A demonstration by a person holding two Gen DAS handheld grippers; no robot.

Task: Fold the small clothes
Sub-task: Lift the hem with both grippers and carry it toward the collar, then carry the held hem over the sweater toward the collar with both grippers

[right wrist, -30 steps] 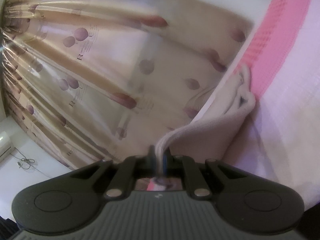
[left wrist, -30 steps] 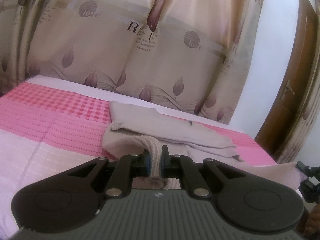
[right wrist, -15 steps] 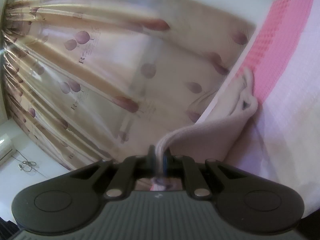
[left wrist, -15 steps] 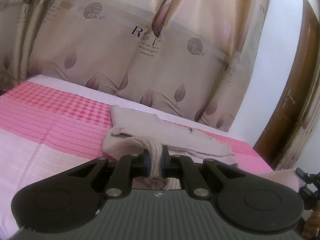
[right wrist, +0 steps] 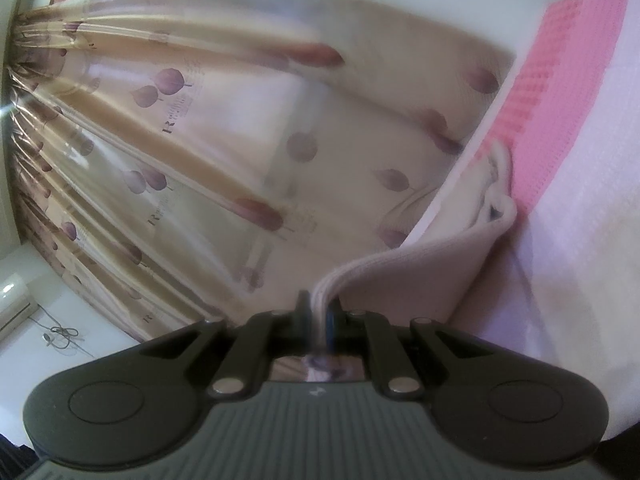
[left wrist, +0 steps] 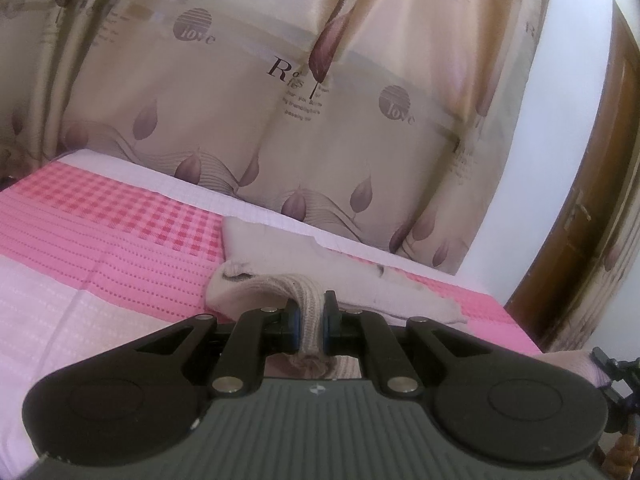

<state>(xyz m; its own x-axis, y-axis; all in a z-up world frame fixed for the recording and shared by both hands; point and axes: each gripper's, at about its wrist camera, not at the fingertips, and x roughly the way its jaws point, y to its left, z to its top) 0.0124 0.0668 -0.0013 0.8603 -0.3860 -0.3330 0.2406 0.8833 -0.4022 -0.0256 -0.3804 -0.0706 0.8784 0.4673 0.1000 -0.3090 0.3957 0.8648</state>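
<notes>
**Both grippers pinched on the garment, much of it out of sight**

My left gripper (left wrist: 310, 322) is closed down to a narrow gap on a ribbed edge of the beige garment (left wrist: 280, 252); the cloth fills the space between the blue pads and its end bunches below them, half hidden behind the gripper body. From the pinch, the garment runs toward 12 o'clock across the bed (left wrist: 100, 240), lying partly on the pink band and partly on the pale strip at the far edge. A loose fold with a dark opening sits at about 10 o'clock from the jaws. I cannot make out what kind of garment it is. At 3 o'clock, low in the left wrist view, another stretch of the same cloth leads to a black object cut off by the frame, which I take to be my other gripper, though too little shows to be sure.

My right gripper (right wrist: 318, 320) is likewise nearly closed, gripping a thin hem of the garment (right wrist: 404, 276). That view is rolled, so the bed (right wrist: 600, 200) climbs the frame at 2 o'clock. The cloth lifts off the bed in a sheet toward 2 o'clock and ends in a rumpled lump; its underside and whatever lies beneath are hidden.

The curtain (left wrist: 320, 100) fills the background of both views, blurred in the right one. A brown door (left wrist: 592, 220) is clipped at 3 o'clock in the left view, and a white unit (right wrist: 14, 300) with a dangling cord is clipped at 9 o'clock in the right.
</notes>
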